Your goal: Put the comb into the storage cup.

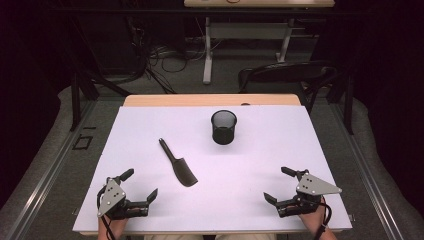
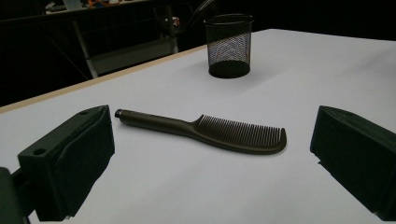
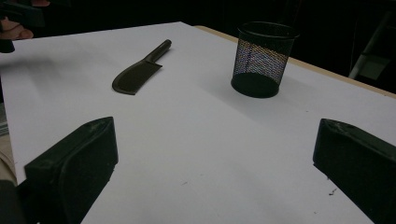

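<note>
comb (image 1: 178, 164) lay flat mid-counter, handle pointing away | mesh cup (image 1: 223, 127) stood upright further back, well apart | left tongs (image 1: 141, 185) sat nearest the comb, spread wide, holding nothing | right tongs (image 1: 278, 184) same deal, near the front edge of the counter (image 1: 260, 200)

open table (image 1: 260, 170) around comb (image 1: 178, 164), mesh cup (image 1: 223, 127) behind

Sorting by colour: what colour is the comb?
Dark brown, nearly black comb; the left gripper view shows it best.
</note>
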